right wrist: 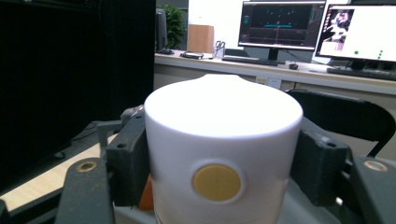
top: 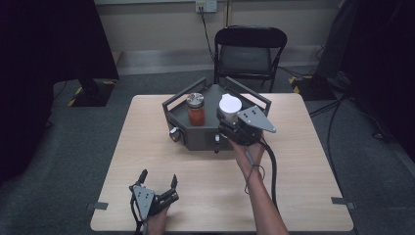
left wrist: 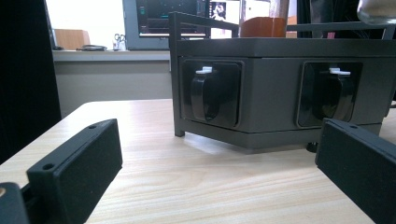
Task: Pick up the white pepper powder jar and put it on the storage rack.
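**White-capped jar gripped on the dark tray as the left hand waits at the table's edge**

I see the white-capped jar (top: 229,105) standing at the right side of the dark grey tray (top: 205,137), which sits on the far middle of the light wooden table (top: 303,176). My right gripper (top: 229,122) reaches in from the near side with its jaws closed against the jar; in the right gripper view the black pads press both flanks of the white cap (right wrist: 223,135), which carries a round yellow disc (right wrist: 217,182) on its facing side. To the left of it on the same tray stands a jar of red-orange contents with a metal lid (top: 195,109), apart from the held one. The tray's raised rail frames (top: 183,95) run along its far edges behind both jars. Two knobs (top: 173,134) stick out of the tray's near faces; the left gripper view shows them as dark handles set in recesses (left wrist: 210,93).

My left gripper (top: 157,182) rests near the table's front edge, well apart from the tray, its jaws spread wide and holding nothing, with bare tabletop between them. Beyond the table stands a black folding chair (top: 249,51). Monitors (right wrist: 280,25) glow on a desk in the background of the right gripper view.
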{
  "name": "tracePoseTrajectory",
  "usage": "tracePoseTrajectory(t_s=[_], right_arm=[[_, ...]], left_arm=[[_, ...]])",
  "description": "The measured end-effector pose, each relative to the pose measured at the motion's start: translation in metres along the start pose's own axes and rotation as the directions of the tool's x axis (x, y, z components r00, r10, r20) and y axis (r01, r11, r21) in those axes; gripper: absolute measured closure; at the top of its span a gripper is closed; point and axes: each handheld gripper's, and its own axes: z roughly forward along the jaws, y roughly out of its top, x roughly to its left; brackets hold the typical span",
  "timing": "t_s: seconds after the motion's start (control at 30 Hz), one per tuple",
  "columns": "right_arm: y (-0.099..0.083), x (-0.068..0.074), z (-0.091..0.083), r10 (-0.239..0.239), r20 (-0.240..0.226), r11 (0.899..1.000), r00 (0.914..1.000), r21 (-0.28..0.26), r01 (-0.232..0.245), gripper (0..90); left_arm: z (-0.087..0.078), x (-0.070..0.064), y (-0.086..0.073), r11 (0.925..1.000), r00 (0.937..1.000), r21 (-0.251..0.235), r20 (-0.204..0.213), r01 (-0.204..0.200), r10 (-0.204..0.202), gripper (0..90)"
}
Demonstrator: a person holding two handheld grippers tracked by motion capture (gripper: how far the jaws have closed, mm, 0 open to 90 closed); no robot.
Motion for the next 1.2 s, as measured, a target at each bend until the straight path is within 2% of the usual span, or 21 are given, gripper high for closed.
tracePoseTrajectory(t_s=[0.07,0.2,0.37,0.47,0.5,0.77,1.2], right_arm=[[0.003,0.0,0.004,-0.001,0.007,1.0,1.0,-0.004,0.001,30.6],[0.01,-0.006,0.013,0.033,0.011,0.999,0.9994,-0.008,-0.033,30.6],[0.015,-0.007,0.023,0.031,0.029,0.999,0.9991,-0.011,-0.031,30.6],[0.012,-0.008,0.029,0.039,0.039,0.999,0.9985,-0.023,-0.038,30.6],[0.011,-0.006,0.035,0.03,0.056,0.999,0.998,-0.013,-0.03,30.6],[0.0,-0.004,0.059,0.029,0.105,0.999,0.994,0.019,-0.031,30.6],[-0.018,-0.008,0.069,0.058,0.121,0.997,0.9909,0.051,-0.065,30.6]], left_arm=[[0.0,0.0,0.0,1.0,1.0,0.0,-0.002,0.0,0.0,0.1],[0.0,0.0,0.0,1.0,1.0,0.0,-0.003,0.0,0.0,0.1],[0.0,0.0,0.0,1.0,1.0,0.0,-0.003,0.0,0.0,0.1],[0.0,0.0,0.0,1.0,1.0,0.0,-0.002,0.0,0.0,0.1],[0.0,0.0,0.0,1.0,1.0,0.0,-0.003,0.0,0.0,0.1],[0.0,0.0,0.0,1.0,1.0,0.0,-0.003,-0.001,0.001,0.2],[0.0,0.0,0.0,1.0,1.0,0.0,-0.002,-0.001,0.001,0.1]])
